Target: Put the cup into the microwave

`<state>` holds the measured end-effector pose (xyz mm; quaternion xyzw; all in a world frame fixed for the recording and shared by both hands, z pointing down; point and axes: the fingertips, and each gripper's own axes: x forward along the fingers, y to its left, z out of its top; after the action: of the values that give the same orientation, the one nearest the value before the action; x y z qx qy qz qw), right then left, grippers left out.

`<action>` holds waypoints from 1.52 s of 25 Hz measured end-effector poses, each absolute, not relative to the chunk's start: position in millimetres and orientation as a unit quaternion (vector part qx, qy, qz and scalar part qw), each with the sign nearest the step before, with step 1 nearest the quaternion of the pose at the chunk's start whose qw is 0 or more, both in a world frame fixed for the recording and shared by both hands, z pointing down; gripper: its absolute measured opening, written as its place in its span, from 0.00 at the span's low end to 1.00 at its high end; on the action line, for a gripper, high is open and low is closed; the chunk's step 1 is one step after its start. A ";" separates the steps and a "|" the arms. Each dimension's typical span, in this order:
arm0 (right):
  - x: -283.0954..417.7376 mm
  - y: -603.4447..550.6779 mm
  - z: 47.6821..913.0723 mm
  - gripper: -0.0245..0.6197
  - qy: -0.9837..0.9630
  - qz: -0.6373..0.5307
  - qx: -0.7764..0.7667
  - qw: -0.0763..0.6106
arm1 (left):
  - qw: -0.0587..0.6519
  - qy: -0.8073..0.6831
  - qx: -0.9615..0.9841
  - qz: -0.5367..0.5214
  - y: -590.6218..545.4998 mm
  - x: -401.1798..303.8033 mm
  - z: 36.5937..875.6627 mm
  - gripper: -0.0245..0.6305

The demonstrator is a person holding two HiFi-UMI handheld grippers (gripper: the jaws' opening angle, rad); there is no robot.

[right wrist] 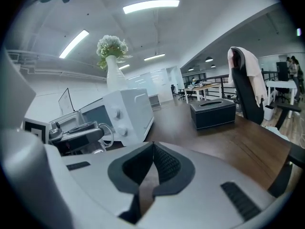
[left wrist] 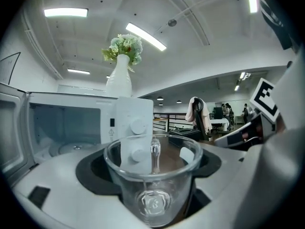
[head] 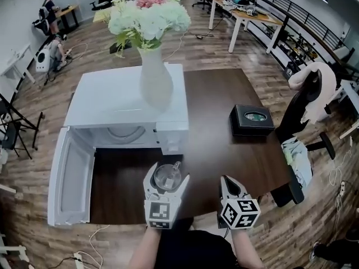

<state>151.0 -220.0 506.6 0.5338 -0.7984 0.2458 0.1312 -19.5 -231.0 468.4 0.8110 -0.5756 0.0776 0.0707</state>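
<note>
Between the jaws of the left gripper [head: 166, 179], which clamp its sides, the clear glass cup [left wrist: 153, 185] stands upright, over the dark table [head: 224, 144] just in front of the microwave [head: 126, 102] and not inside it. The microwave's door [head: 70, 175] hangs open to the left, and a vase [head: 155, 83] of flowers stands on top. Beside the left gripper, the right gripper [head: 229, 186] has its jaws pressed together on nothing.
</note>
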 end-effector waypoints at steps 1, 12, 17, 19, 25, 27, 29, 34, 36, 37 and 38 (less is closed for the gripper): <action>144.1 -221.4 506.4 0.03 -0.803 0.244 0.527 0.133 | 0.071 -0.583 0.805 0.078 -229.2 -27.5 468.3 0.68; 63.6 -230.2 510.0 0.03 -0.852 0.224 0.445 0.162 | 0.075 -0.664 0.740 0.081 -204.0 -116.1 470.0 0.68; 28.0 -230.5 509.7 0.03 -0.872 0.216 0.404 0.172 | 0.078 -0.696 0.709 0.079 -191.0 -148.8 471.6 0.68; 16.2 -229.9 509.8 0.03 -0.878 0.213 0.390 0.176 | 0.080 -0.707 0.698 0.079 -185.9 -159.6 472.6 0.68; -18.6 -233.4 505.9 0.03 -0.898 0.191 0.351 0.185 | 0.082 -0.731 0.673 0.075 -174.9 -185.0 472.4 0.68; -28.7 -235.8 505.5 0.03 -0.902 0.186 0.343 0.186 | 0.083 -0.735 0.669 0.074 -173.7 -190.4 473.6 0.68; -38.1 -237.4 506.7 0.03 -0.904 0.184 0.337 0.187 | 0.085 -0.738 0.666 0.073 -173.0 -194.8 475.9 0.68; -62.7 -241.2 506.8 0.03 -0.911 0.181 0.318 0.190 | 0.086 -0.745 0.658 0.067 -177.8 -210.1 477.5 0.68; -71.0 -244.4 505.6 0.03 -0.914 0.175 0.313 0.192 | 0.086 -0.748 0.656 0.062 -182.5 -216.4 477.3 0.68; -74.4 -246.5 505.3 0.03 -0.915 0.172 0.311 0.193 | 0.086 -0.748 0.655 0.060 -185.2 -219.0 477.4 0.68; -77.8 -248.9 504.9 0.03 -0.916 0.170 0.309 0.193 | 0.087 -0.749 0.654 0.058 -188.1 -221.2 477.2 0.68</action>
<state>-77.8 -248.9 504.9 0.3086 -0.9157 0.1696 0.1935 -221.2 -188.1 477.2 0.6544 -0.7488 0.0580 0.0870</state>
